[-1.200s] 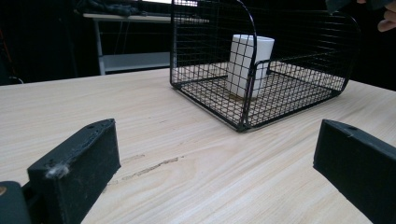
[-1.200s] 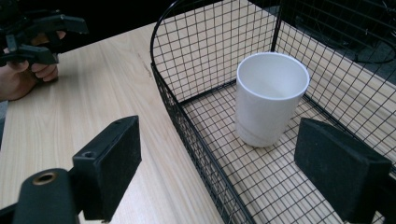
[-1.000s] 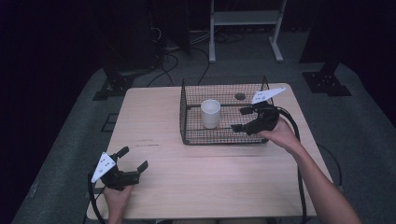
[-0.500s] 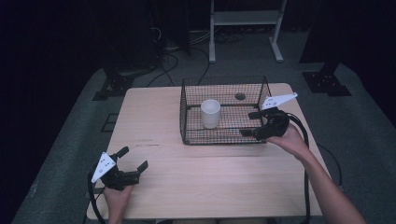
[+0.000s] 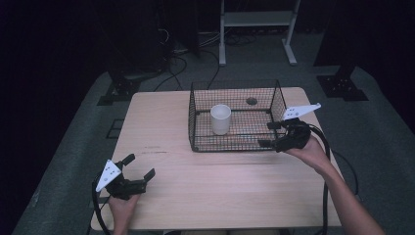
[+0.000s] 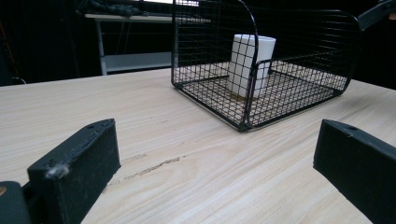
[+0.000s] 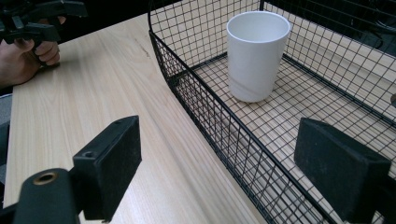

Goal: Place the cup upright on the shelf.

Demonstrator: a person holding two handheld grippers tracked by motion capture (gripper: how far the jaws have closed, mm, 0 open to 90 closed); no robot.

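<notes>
Right gripper [image 5: 272, 134] drew back from wire basket [image 5: 234, 142], jaws apart, empty. Left gripper [image 5: 139, 170] idle, agape. Judged: clear rim before white cup [image 5: 220, 119].

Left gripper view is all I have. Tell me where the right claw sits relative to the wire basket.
Observer: In the high view the right claw is at the front right corner of the wire basket, pointing left along its front wall.
Operator: Give me its jaw state.
Observer: Open. In the right gripper view its jaws stand wide apart with the basket's front wall running between them and nothing gripped.
Operator: Report what's inside the white cup.
Observer: The white cup stands upright, and the part of its inside that shows looks empty.
</notes>
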